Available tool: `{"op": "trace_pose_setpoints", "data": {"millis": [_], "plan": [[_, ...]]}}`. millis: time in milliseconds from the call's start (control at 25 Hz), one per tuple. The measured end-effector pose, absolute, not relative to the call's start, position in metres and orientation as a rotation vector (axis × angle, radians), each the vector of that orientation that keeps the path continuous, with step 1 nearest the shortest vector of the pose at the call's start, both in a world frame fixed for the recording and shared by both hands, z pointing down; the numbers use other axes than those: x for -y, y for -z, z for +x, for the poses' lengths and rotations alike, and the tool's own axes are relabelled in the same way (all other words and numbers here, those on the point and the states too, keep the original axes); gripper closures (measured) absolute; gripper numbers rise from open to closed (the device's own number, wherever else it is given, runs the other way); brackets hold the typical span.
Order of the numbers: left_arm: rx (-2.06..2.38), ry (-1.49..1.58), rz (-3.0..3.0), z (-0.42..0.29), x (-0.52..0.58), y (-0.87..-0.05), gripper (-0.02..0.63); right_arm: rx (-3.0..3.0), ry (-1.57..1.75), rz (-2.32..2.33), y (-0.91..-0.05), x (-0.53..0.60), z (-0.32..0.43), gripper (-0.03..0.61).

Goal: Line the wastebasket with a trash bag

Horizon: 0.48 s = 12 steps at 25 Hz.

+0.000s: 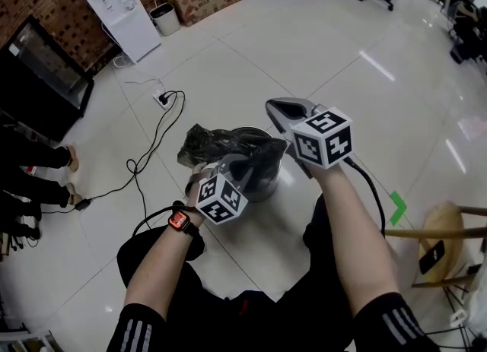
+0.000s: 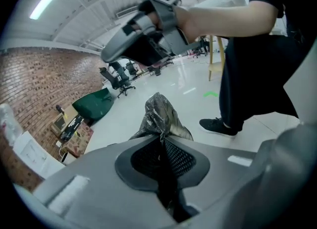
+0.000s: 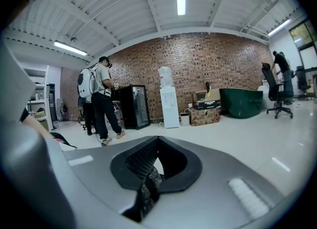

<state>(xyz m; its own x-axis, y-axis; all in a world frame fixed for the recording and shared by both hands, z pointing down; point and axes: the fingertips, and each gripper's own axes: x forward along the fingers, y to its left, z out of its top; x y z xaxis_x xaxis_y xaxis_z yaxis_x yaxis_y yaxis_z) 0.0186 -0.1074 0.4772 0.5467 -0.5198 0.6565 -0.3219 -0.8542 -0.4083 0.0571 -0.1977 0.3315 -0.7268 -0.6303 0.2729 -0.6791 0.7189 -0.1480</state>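
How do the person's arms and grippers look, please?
The left gripper and right gripper are grey with black meshed pads and white cubes bearing black markers. A black cable leaves the right one. Short black white-striped sleeves; watch on left wrist.

No lettering legible; square black-and-white markers cover the left cube [image 1: 221, 198] and right cube [image 1: 325, 139]; green arrow [image 1: 397, 207] marks floor [image 1: 304, 54].

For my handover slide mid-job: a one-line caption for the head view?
Left tool and right tool pinch the black trash bag over the wastebasket.
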Motion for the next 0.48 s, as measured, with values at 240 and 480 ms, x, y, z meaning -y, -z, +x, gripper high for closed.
{"op": "trace_pose_setpoints", "data": {"millis": [240,480], "plan": [[-0.508,1.303,-2.506,0.023,0.07,-0.508,0.526,2.659,-0.338,0.8,-0.366,0.18,0.021,0.572],[-0.467,1.304,-2.475,0.02,0.059,-0.51,0.509,2.502,-0.417,0.431,-0.437,0.144,-0.012,0.399]]}}
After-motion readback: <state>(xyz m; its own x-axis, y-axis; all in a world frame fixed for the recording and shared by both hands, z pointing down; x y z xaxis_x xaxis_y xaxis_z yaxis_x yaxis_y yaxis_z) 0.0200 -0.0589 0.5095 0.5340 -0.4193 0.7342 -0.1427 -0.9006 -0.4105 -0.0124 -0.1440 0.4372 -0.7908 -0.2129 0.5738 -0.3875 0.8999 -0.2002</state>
